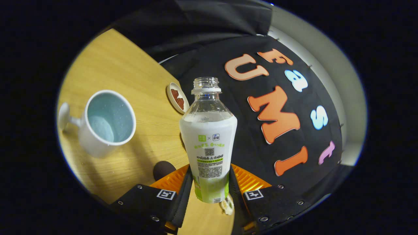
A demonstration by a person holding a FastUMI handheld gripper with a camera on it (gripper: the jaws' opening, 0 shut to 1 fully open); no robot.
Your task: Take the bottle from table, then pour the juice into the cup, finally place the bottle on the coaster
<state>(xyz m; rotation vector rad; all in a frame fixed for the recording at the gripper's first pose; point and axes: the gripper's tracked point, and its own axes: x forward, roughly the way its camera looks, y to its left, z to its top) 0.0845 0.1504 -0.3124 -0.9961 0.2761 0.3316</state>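
Note:
An uncapped clear bottle [209, 140] with a white and green label stands between my fingers, and my gripper [209, 182] is shut on its lower body. The whole scene is tilted, so the bottle leans relative to the wooden table [130, 75]. A white cup [106, 124] with a pale blue inside and a handle lies to the left of the bottle on the table, its mouth facing me. A small round coaster [178, 98] with a reddish-brown pattern sits beyond the cup, close to the bottle's neck.
A dark round object [163, 169] lies on the table just left of my left finger. The black cloth wall [277, 130] rises behind the bottle, past the table's curved edge. A small pale object [227, 205] lies under the bottle's base.

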